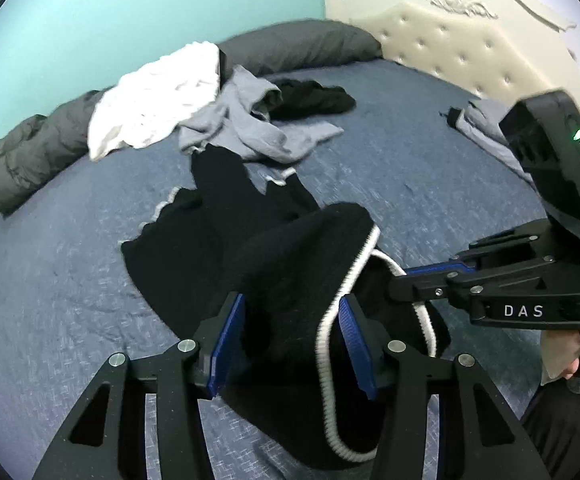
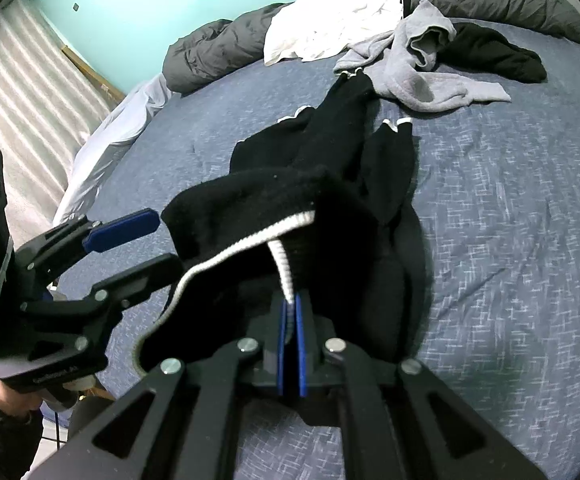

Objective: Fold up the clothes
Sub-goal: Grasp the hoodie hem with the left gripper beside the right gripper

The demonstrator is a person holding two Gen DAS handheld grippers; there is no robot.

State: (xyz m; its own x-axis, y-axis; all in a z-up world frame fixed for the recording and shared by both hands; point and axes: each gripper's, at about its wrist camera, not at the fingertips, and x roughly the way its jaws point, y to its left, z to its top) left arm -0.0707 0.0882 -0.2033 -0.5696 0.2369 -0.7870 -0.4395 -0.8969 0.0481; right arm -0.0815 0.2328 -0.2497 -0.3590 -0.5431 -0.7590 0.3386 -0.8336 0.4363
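Note:
A black knit garment with white ribbed trim (image 1: 250, 216) (image 2: 330, 168) lies stretched across the blue bed sheet (image 1: 50, 272) (image 2: 510, 220), its near end lifted. My right gripper (image 2: 290, 320) is shut on the white trim at that lifted edge; in the left wrist view the right gripper (image 1: 400, 286) enters from the right. My left gripper (image 1: 290, 340) is open, its blue pads wide apart with bunched black cloth lying between them. In the right wrist view the left gripper (image 2: 158, 240) sits at the left, jaws apart, its tips at the fabric's edge.
Farther up the bed lie a grey sweatshirt (image 1: 250, 120) (image 2: 418, 64), a white garment (image 1: 154, 100) (image 2: 338, 20) and another black garment (image 1: 314, 98) (image 2: 490, 56). A dark grey duvet (image 1: 30, 152) (image 2: 218, 48) lines the far edge. A cream tufted headboard (image 1: 470, 40) stands at the right.

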